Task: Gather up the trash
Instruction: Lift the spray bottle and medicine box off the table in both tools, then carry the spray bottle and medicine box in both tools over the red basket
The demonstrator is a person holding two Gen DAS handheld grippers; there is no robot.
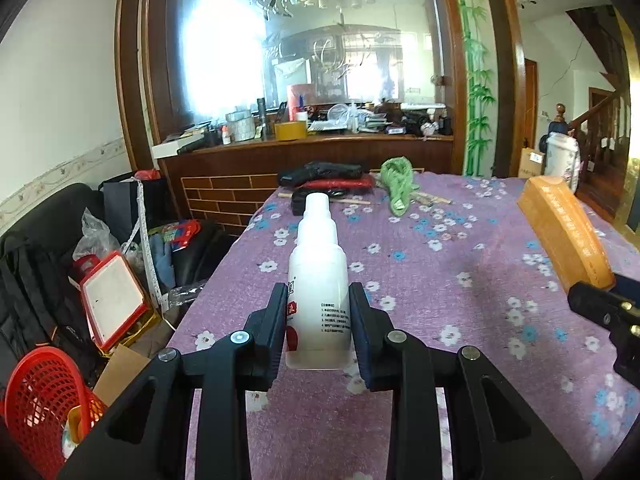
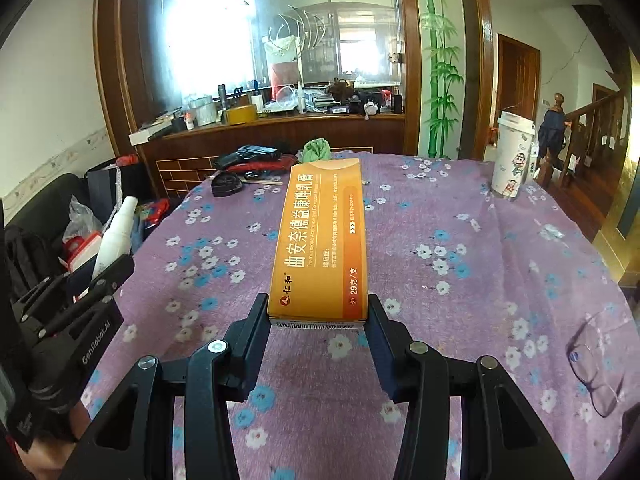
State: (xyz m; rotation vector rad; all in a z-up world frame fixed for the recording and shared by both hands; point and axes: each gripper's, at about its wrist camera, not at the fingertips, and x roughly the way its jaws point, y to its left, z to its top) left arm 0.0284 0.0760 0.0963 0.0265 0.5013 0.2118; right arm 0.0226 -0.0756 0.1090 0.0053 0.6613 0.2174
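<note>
Above the table (image 2: 460, 216) with the purple flowered cloth, the right gripper (image 2: 318, 320) clamps the end of an orange box (image 2: 320, 240); the left gripper (image 1: 318, 320) pinches a white bottle (image 1: 318, 272) near its base. Both items stick out far, so a quick swing toward the red basket (image 1: 40, 400) left of the table may lever them loose.

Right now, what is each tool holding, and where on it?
The left tool clamps the white bottle across its lower body, near the base. The right tool grips the orange box by the long sides at its near end.
</note>
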